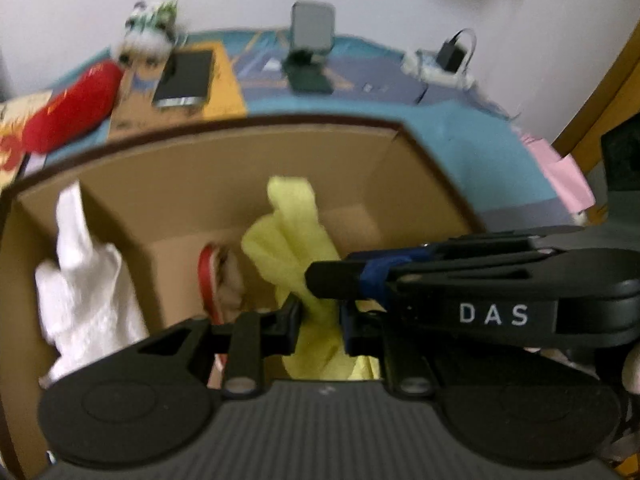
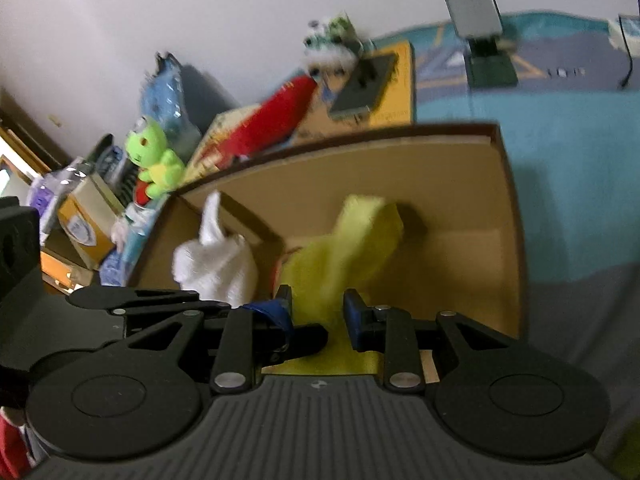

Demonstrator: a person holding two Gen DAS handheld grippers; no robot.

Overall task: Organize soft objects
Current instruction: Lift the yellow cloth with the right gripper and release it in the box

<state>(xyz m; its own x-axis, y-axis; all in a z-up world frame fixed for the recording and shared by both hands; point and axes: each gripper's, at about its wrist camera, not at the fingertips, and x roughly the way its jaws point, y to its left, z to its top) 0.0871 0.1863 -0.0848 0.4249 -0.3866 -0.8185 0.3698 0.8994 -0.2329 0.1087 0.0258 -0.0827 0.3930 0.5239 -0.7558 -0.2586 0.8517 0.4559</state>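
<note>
A yellow cloth [image 1: 292,248] hangs over the open cardboard box [image 1: 240,148]. My left gripper [image 1: 320,316] is shut on its lower part. My right gripper [image 2: 318,308] also grips the same yellow cloth [image 2: 352,244], and its black arm crosses the left wrist view from the right. A white cloth [image 1: 84,280] leans against the box's left wall and shows in the right wrist view [image 2: 218,260] too. A red-rimmed soft item [image 1: 218,280] lies on the box floor.
A red plush [image 1: 72,104], a phone [image 1: 186,78] and a small white-green toy [image 1: 150,28] lie behind the box on a blue mat. A green frog plush [image 2: 154,156] and boxes stand left of it. A stand [image 1: 310,52] is at the back.
</note>
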